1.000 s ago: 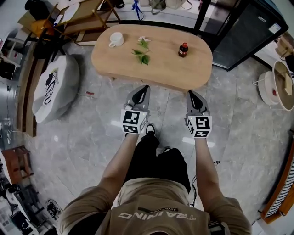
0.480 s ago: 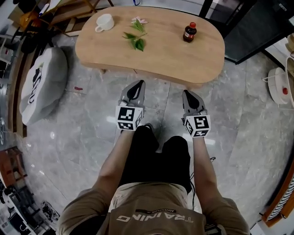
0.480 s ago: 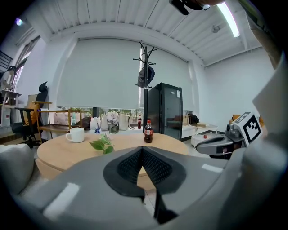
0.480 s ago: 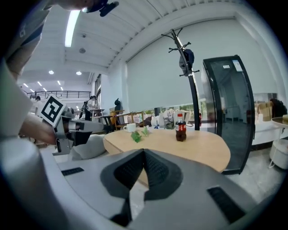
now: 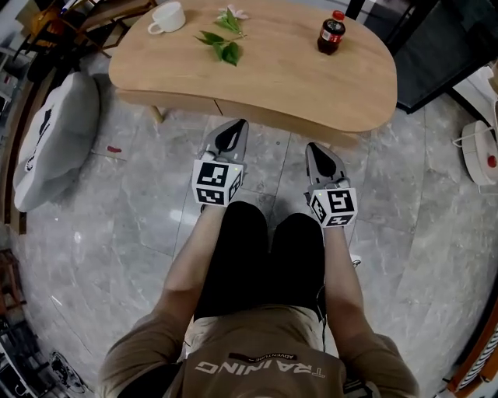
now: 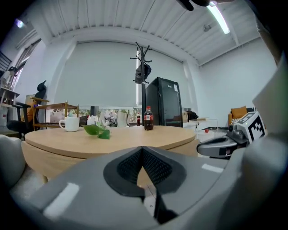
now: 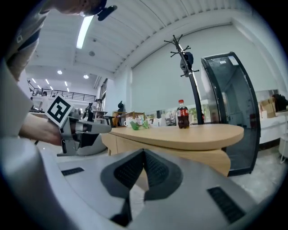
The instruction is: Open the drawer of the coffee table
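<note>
The oval wooden coffee table (image 5: 272, 74) fills the top of the head view, and its drawer front (image 5: 272, 116) runs along the near edge. On top stand a white cup (image 5: 167, 17), green leaves (image 5: 222, 47) and a cola bottle (image 5: 332, 33). My left gripper (image 5: 232, 134) and right gripper (image 5: 317, 151) hang side by side over the floor, just short of that edge, both pointing at it. Each is shut with nothing between its pads. In the left gripper view the shut tips (image 6: 143, 149) sit below the tabletop (image 6: 112, 140). In the right gripper view the drawer front (image 7: 153, 150) lies behind the tips (image 7: 144, 152).
A grey cushion (image 5: 50, 140) lies on the marble floor to the left. A dark glass cabinet (image 5: 443, 54) stands at the back right, with a coat rack (image 6: 141, 67) beside it. A white round device (image 5: 482, 151) sits at the right edge. The person's knees (image 5: 272, 241) are just behind the grippers.
Both grippers have sunk lower together and stayed shut. The view has dropped and closed in, so the table now looks larger and nearer.
</note>
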{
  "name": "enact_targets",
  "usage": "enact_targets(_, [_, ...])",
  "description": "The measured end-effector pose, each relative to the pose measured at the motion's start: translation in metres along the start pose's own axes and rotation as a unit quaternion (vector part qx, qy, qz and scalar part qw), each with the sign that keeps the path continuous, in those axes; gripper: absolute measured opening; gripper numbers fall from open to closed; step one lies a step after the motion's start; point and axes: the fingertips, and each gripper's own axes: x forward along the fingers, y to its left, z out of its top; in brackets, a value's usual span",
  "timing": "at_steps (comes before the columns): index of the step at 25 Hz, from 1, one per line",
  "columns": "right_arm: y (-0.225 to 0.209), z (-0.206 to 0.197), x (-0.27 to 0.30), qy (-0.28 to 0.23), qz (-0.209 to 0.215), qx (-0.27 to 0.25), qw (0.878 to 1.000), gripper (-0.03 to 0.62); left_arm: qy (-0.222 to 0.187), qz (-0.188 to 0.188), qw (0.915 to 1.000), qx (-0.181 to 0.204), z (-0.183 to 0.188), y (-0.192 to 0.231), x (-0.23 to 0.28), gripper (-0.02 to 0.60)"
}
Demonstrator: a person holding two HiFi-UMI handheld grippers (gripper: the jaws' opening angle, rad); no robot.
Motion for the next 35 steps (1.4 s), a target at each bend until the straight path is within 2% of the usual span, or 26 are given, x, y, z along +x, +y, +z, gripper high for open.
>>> enact_targets(6, [-0.001,-0.034,-0.001,-0.012,-0.002,-0.020,1.000,0.005,-0.002,-0.013,0.9996,0.025,-0.032,-0.006,0.017,0.006])
enact_targets(9, [-0.003,-0.035,-0.005,-0.009,-0.005,-0.036,0.999,0.005,-0.003,-0.007,0.9998,0.018,-0.035,-0.013,0.016,0.006])
enact_targets(13, [-0.005,-0.027,-0.009,-0.021,-0.015,-0.032,0.999,0.005,-0.009,-0.007,0.9995,0.030,-0.032,-0.023,0.010,0.006])
enact_targets(17, [-0.003,-0.021,-0.009,-0.021,-0.015,-0.052,0.998,0.005,-0.008,-0.005,0.9995,0.031,-0.032,-0.027,0.006,0.006])
enact_targets(19, [-0.002,-0.020,-0.007,-0.019,-0.017,-0.059,0.998,0.005,-0.011,-0.009,0.9999,0.000,-0.037,-0.024,0.006,0.006])
enact_targets(20, [0.001,-0.021,-0.004,-0.017,-0.016,-0.066,0.998,0.005,-0.015,-0.014,0.9990,-0.039,-0.041,-0.020,0.007,0.006])
enact_targets(21, [0.003,-0.023,-0.002,-0.014,-0.014,-0.074,0.997,0.005,-0.020,-0.017,0.9952,-0.094,-0.048,-0.014,0.009,0.006])
enact_targets(22, [0.006,-0.025,0.001,-0.012,-0.012,-0.083,0.996,0.005,-0.026,-0.019,0.9867,-0.160,-0.056,-0.006,0.010,0.006])
enact_targets(23, [0.009,-0.026,0.002,-0.010,-0.011,-0.089,0.996,0.005,-0.036,-0.021,0.9723,-0.230,-0.065,0.003,0.012,0.006])
enact_targets(24, [0.009,-0.027,0.003,-0.008,-0.011,-0.092,0.996,0.005,-0.051,-0.026,0.9515,-0.302,-0.074,0.011,0.014,0.006])
enact_targets(25, [0.009,-0.027,0.004,-0.007,-0.012,-0.092,0.996,0.005,-0.070,-0.036,0.9230,-0.377,-0.083,0.018,0.017,0.006])
enact_targets(26, [0.007,-0.026,0.005,-0.006,-0.014,-0.090,0.996,0.005,-0.093,-0.048,0.8863,-0.451,-0.092,0.024,0.021,0.006])
enact_targets(27, [0.006,-0.025,0.006,-0.008,-0.016,-0.086,0.996,0.005,-0.117,-0.059,0.8424,-0.523,-0.102,0.030,0.024,0.006])
enact_targets(28, [0.005,-0.025,0.006,-0.009,-0.017,-0.081,0.997,0.005,-0.143,-0.067,0.7947,-0.586,-0.113,0.036,0.027,0.006])
enact_targets(29, [0.004,-0.025,0.006,-0.012,-0.018,-0.075,0.997,0.005,-0.167,-0.071,0.7511,-0.635,-0.123,0.042,0.029,0.006])
enact_targets(30, [0.003,-0.025,0.005,-0.013,-0.019,-0.072,0.997,0.005,-0.184,-0.070,0.7218,-0.663,-0.132,0.048,0.031,0.006])
enact_targets(31, [0.001,-0.024,0.005,-0.013,-0.020,-0.071,0.997,0.005,-0.193,-0.067,0.7115,-0.672,-0.139,0.052,0.033,0.006])
enact_targets(32, [0.000,-0.024,0.004,-0.013,-0.021,-0.072,0.997,0.005,-0.196,-0.064,0.7153,-0.668,-0.143,0.053,0.035,0.006])
enact_targets(34, [-0.003,-0.023,0.003,-0.010,-0.022,-0.077,0.997,0.005,-0.196,-0.071,0.7304,-0.651,-0.143,0.052,0.038,0.006])
enact_targets(35, [-0.004,-0.024,0.003,-0.007,-0.022,-0.081,0.996,0.005,-0.198,-0.081,0.7332,-0.645,-0.141,0.051,0.040,0.006])
